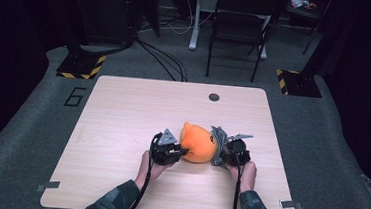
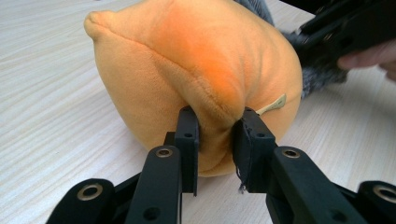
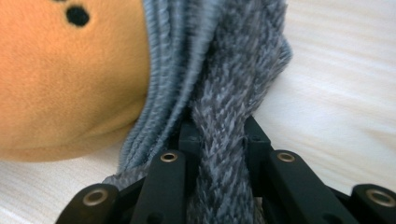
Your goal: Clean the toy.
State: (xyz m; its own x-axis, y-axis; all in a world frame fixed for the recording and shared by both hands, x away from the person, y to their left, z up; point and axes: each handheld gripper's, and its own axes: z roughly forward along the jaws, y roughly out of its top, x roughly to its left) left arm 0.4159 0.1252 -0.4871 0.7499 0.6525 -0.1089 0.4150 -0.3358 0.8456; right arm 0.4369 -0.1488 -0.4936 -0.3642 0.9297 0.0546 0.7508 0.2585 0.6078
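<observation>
Pale wooden table: round orange plush toy pinched by left gripper; right gripper clamps grey fuzzy knit, probably hat, opposite side.

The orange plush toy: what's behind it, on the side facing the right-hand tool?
A grey fuzzy cloth lies against the orange plush toy, clamped by the right gripper. The left gripper pinches the toy's other end. Whether the cloth is sewn to the toy is hidden.
</observation>
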